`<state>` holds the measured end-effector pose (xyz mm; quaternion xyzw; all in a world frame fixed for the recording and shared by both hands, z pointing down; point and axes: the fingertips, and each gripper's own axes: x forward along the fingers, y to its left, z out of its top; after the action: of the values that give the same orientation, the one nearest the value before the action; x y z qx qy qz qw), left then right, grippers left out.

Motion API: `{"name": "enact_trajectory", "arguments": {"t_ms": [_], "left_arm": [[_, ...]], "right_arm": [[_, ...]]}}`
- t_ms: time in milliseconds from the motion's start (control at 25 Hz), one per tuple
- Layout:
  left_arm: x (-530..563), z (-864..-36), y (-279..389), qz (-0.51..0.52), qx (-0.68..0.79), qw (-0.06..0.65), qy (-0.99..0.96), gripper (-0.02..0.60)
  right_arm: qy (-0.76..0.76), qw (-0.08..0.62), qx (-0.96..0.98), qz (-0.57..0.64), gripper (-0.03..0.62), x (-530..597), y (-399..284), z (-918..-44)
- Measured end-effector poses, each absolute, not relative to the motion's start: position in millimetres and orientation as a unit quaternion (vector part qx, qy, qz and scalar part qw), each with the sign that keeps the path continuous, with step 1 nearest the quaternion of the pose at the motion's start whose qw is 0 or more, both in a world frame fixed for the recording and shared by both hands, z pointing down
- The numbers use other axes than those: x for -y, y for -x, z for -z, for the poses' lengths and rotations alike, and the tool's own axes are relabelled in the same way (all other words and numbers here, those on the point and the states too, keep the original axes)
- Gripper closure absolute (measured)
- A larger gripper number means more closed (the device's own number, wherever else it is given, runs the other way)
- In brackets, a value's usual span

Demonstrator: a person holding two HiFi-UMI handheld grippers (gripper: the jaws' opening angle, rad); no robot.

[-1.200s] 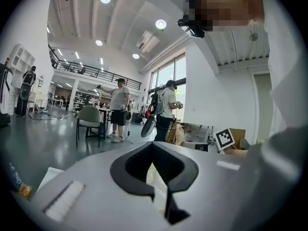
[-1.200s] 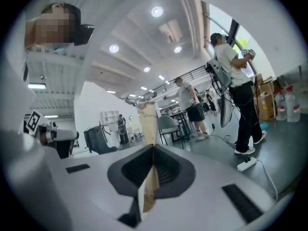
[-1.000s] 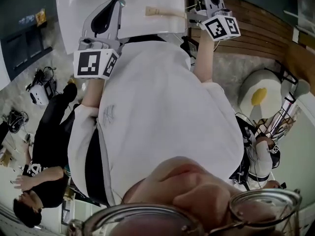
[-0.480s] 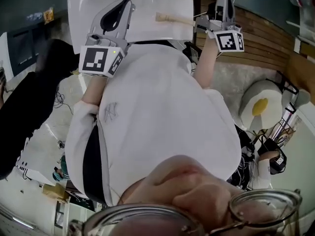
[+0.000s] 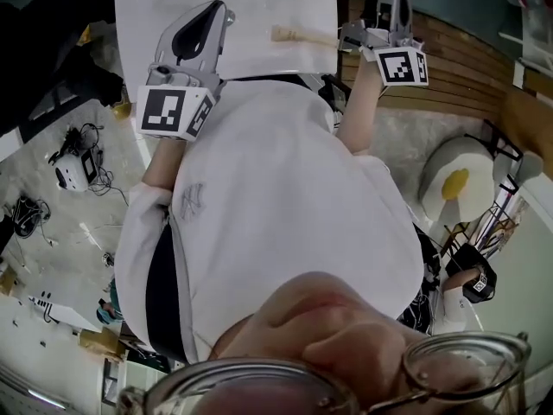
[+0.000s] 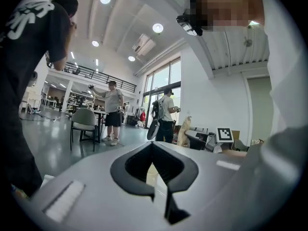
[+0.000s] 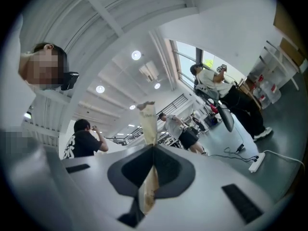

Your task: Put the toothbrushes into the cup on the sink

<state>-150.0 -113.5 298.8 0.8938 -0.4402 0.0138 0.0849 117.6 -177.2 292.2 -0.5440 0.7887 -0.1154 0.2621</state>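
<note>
Head camera steeply downward, other two outward

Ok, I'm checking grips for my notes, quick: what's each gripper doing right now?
Left gripper: closed, nothing between its fingers.
Right gripper: closed on a beige toothbrush.

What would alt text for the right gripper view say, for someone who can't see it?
The right gripper is shut on a slim tan packet, likely a wrapped toothbrush, and points up toward round ceiling lights. Several people stand in the bright hall beyond.
</note>
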Motion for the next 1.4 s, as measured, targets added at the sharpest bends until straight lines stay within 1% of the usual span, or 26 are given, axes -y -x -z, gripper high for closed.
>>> {"name": "enact_trajectory", "arguments": {"t_ms": [640, 1400], "left_arm": [[131.9, -308.6, 155.9, -0.014, 0.442, 0.105, -0.891, 0.575], [159.6, -319.9, 166.4, -0.019, 0.458, 0.126, -0.880, 0.575]], "right_arm": [[0.534, 0.247, -0.800, 0.115, 0.583, 211.6, -96.5, -289.4], [0.534, 0.229, -0.803, 0.128, 0.583, 254.1, -85.1, -307.0]]}}
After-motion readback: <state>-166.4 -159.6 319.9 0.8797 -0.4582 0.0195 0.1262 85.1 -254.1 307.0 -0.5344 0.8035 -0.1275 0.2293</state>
